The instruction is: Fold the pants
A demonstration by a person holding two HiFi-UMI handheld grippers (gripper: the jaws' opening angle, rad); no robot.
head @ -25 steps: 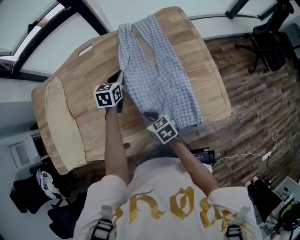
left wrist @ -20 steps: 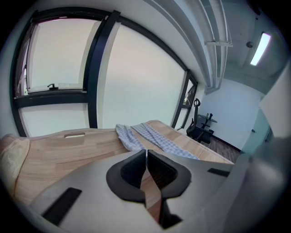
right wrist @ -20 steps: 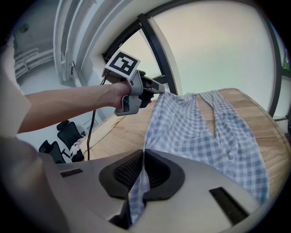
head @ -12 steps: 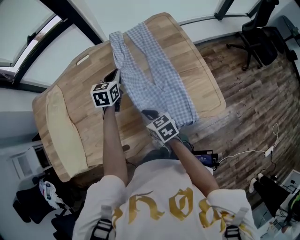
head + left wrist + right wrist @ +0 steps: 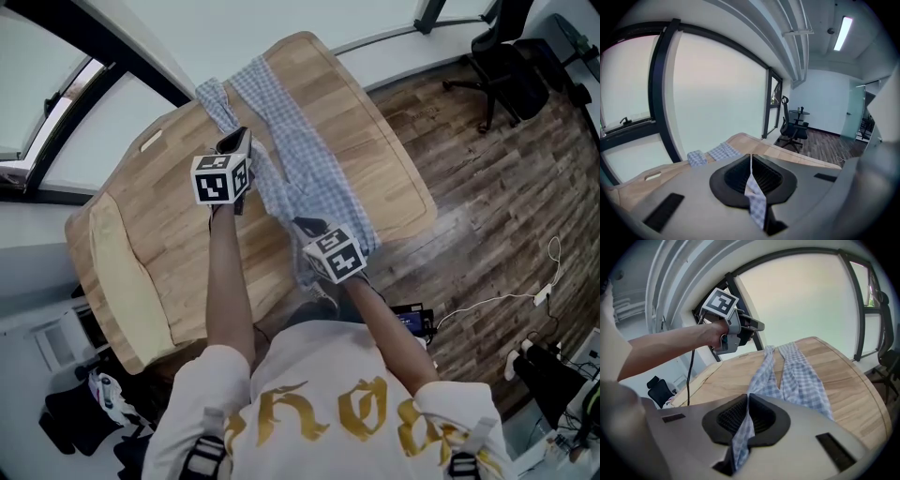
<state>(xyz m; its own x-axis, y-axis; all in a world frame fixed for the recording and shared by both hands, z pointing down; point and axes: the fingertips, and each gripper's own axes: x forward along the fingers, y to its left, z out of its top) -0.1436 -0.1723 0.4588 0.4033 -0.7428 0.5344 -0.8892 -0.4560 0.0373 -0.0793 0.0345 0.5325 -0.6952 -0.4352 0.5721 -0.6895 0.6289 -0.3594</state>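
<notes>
The blue-and-white checked pants [image 5: 302, 167] lie lengthwise on the wooden table [image 5: 398, 159], legs pointing to the far end. My left gripper [image 5: 236, 142] is shut on the waist's left edge, and a strip of checked cloth [image 5: 757, 206] runs out between its closed jaws [image 5: 751, 157]. My right gripper [image 5: 306, 226] is shut on the waist's right edge, with cloth [image 5: 740, 437] pinched in its jaws [image 5: 748, 399]. The waist end hangs lifted off the table between the two. The right gripper view shows both legs [image 5: 801, 380] spread flat ahead and the left gripper [image 5: 749, 327] held high.
A cream pad [image 5: 122, 272] lies along the table's left end. An office chair [image 5: 511, 70] stands on the wood floor at the far right. Cables and a power strip [image 5: 539, 295] lie on the floor to the right. Windows border the far side.
Both grippers have risen and moved toward the far end, carrying the waist with them. The near part of the pants has left the table and drawn narrower.
</notes>
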